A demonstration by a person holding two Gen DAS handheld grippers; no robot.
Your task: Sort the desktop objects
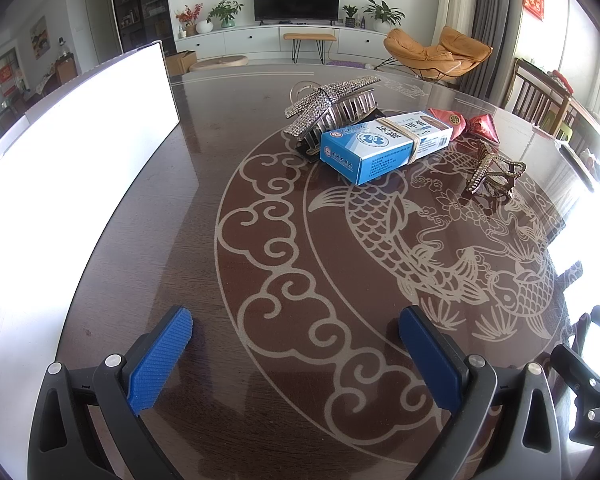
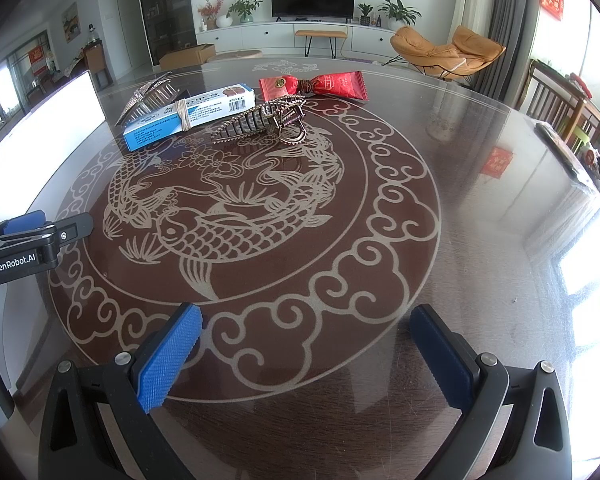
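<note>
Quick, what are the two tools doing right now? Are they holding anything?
Left tool: open, holding nothing, above the table.
Right tool: open, holding nothing.

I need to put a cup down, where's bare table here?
Bare: the table right of the cloud ring, and the carved fish area before both grippers' open jaws. Crowded: the far side, where silver hair clip, blue box, red candy and bronze hair clip cluster.

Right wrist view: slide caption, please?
Open right gripper faces blue box, bronze hair claw and red candy.
</note>
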